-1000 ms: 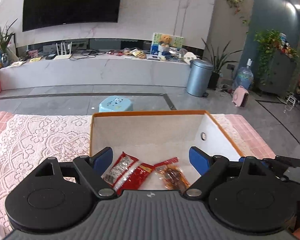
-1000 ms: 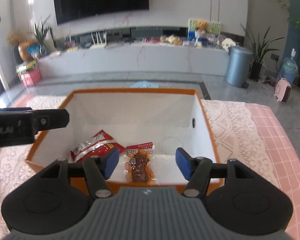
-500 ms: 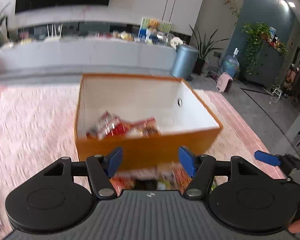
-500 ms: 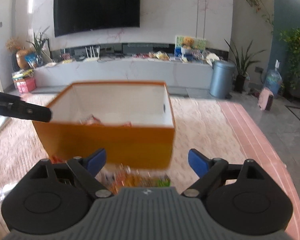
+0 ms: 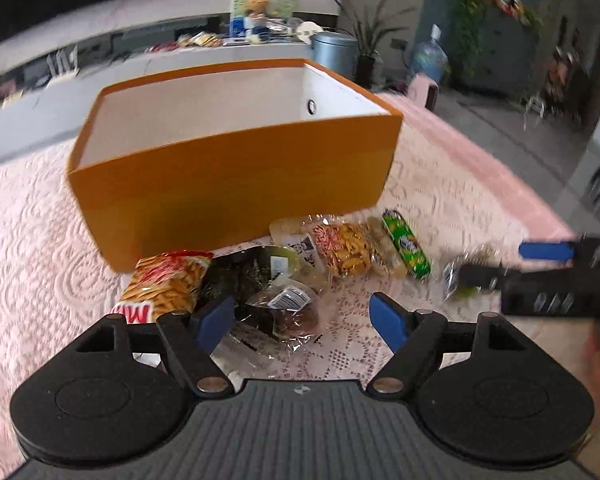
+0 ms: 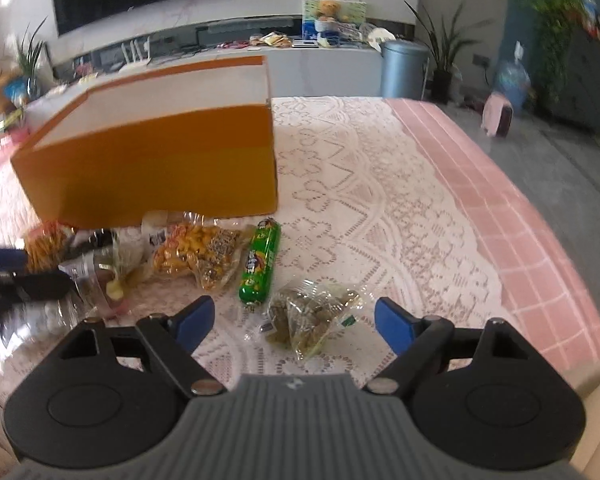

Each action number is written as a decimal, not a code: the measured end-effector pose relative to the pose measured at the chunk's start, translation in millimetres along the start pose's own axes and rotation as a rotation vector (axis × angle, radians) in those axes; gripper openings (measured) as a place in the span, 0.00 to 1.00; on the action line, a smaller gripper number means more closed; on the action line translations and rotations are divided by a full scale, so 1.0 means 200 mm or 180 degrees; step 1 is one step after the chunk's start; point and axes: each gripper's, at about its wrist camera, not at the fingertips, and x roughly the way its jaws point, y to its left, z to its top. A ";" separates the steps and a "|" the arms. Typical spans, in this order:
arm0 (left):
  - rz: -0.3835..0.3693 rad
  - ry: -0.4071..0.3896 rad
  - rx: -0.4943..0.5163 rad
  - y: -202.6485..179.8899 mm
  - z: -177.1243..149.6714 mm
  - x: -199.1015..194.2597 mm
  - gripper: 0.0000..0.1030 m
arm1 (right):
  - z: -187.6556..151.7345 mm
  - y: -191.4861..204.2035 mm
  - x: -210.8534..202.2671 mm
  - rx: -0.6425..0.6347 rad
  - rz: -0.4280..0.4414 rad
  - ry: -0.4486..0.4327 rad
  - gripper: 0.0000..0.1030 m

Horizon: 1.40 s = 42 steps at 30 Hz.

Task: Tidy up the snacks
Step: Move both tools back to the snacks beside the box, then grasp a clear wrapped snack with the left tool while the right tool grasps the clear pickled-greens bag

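An orange box [image 5: 236, 184] with a white inside stands on the lace cloth; it also shows in the right wrist view [image 6: 152, 172]. Several snack packs lie in front of it. My left gripper [image 5: 302, 318] is open and empty over a clear pack with a dark snack [image 5: 284, 312], beside an orange chip bag [image 5: 166, 280]. My right gripper [image 6: 294, 320] is open and empty around a clear pack of greenish snacks [image 6: 310, 314]. A green tube [image 6: 260, 266] and a yellow snack pack [image 6: 198, 256] lie just beyond. The box's contents are hidden.
The lace cloth [image 6: 380, 200] covers a pink tiled table whose right edge [image 6: 540, 220] is close. The right gripper shows at the right of the left wrist view [image 5: 548, 280]. A grey bin [image 6: 402, 68] and a long TV bench stand beyond.
Both grippers have pulled back from over the box and dropped low to the snack packs in front of it. The box's inside is no longer in sight.
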 end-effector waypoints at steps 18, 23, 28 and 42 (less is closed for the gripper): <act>0.0058 0.0116 -0.0317 0.05 -0.05 0.16 0.84 | 0.02 -0.08 0.25 0.0554 0.0146 0.0539 0.63; 0.0045 0.0065 -0.0218 0.02 -0.05 0.15 0.65 | 0.02 -0.07 0.27 0.0519 0.0132 0.0562 0.46; 0.0007 0.0026 -0.0110 -0.02 -0.07 0.14 0.52 | 0.01 -0.05 0.26 0.0402 0.0127 0.0515 0.41; -0.0191 -0.0050 -0.0353 0.01 -0.09 0.04 0.42 | 0.01 -0.02 0.16 0.0251 0.0136 0.0227 0.37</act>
